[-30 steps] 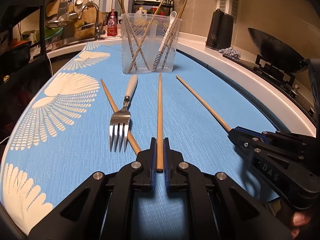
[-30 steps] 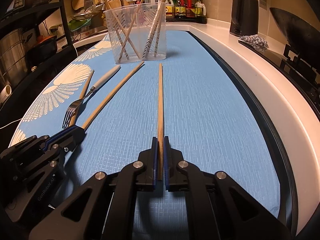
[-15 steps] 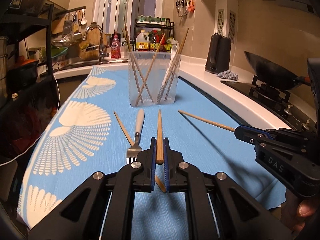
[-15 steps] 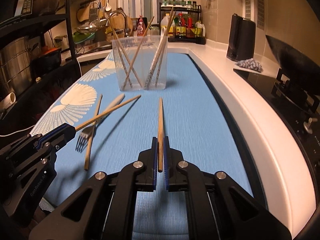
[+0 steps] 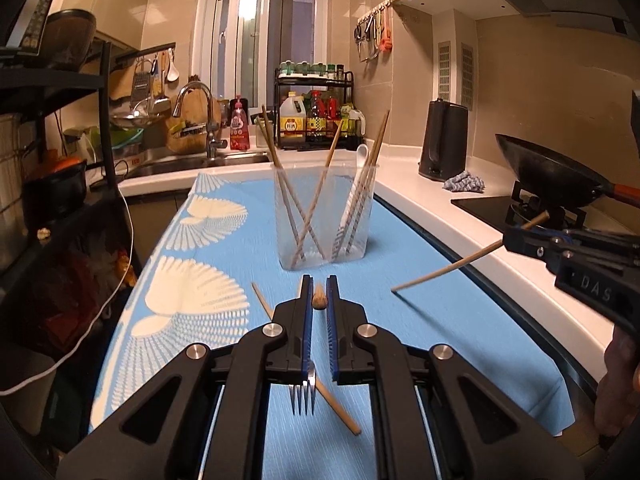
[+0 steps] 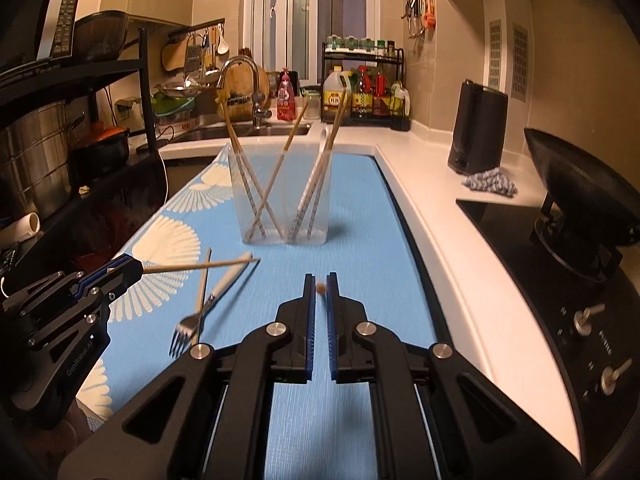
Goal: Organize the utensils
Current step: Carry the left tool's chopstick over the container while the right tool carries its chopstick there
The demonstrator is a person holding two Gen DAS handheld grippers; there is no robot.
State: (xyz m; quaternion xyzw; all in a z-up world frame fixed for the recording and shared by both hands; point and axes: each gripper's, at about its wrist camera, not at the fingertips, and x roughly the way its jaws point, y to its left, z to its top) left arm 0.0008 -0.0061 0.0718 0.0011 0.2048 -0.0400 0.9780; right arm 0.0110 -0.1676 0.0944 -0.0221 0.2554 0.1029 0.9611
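Each tool grips one chopstick clear of the worktop: the left tool (image 5: 319, 300) is clamped on a chopstick (image 5: 319, 301) seen end-on, and the right tool (image 6: 320, 289) likewise pinches its chopstick (image 6: 320, 289). A fork (image 6: 208, 307) and another chopstick (image 6: 203, 292) lie on the blue mat (image 6: 360, 216). Beyond stands a clear holder (image 6: 280, 196) with more chopsticks.
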